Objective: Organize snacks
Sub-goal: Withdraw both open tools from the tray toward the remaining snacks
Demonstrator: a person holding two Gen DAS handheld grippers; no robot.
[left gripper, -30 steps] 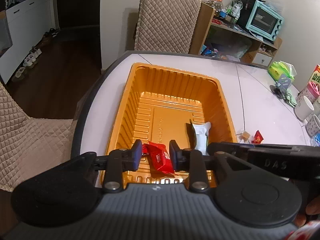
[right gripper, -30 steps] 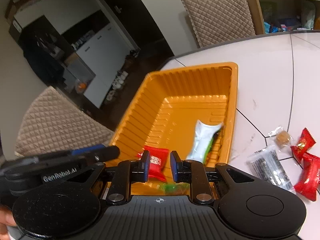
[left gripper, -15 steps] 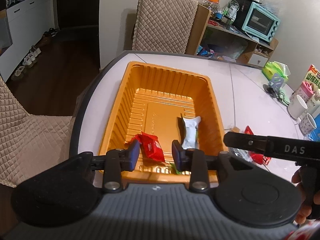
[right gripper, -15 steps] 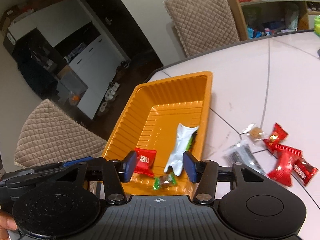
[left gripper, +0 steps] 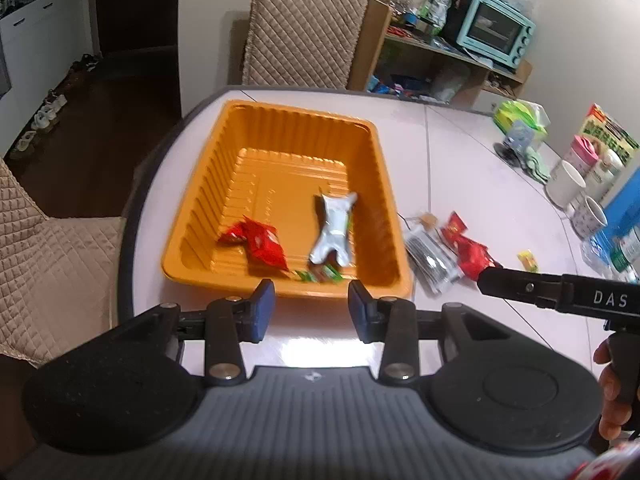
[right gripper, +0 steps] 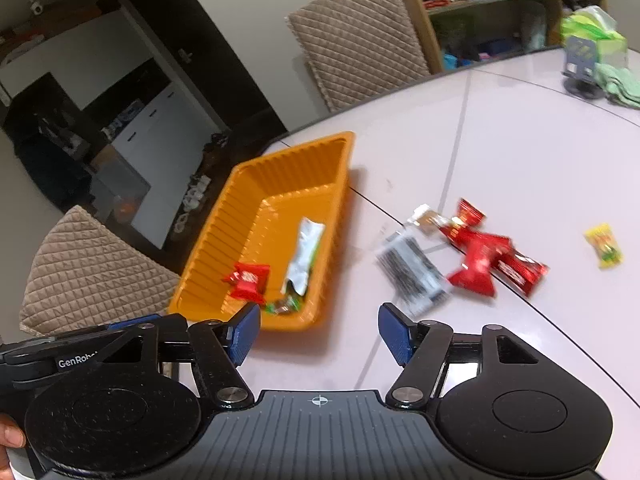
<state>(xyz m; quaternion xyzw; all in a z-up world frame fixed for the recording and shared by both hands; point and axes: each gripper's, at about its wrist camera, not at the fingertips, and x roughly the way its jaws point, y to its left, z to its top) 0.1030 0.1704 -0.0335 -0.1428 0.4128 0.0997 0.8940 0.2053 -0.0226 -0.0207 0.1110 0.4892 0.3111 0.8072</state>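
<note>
My left gripper (left gripper: pixel 311 309) hangs just short of the ribbed orange plastic tray (left gripper: pixel 208 200), its jaws having just eased apart with nothing between them; my right gripper (right gripper: pixel 318 330) has just been spreading too, released and empty, over the pale glossy desk (right gripper: pixel 520 128); inside the tray lie a red snack packet (left gripper: pixel 260 242), a silver-white pouch (left gripper: pixel 334 230) and a small green candy (left gripper: pixel 320 274); beside the tray, on the desk, sit a clear dark-printed sachet (right gripper: pixel 412 270), several red wrappers (right gripper: pixel 486 254) and a yellow sweet (right gripper: pixel 604 245); farther off stand white mugs (left gripper: pixel 566 182), a quilted beige chair (left gripper: pixel 302 28) and a wooden shelf bearing a mint-blue toaster oven (left gripper: pixel 498 32).
</note>
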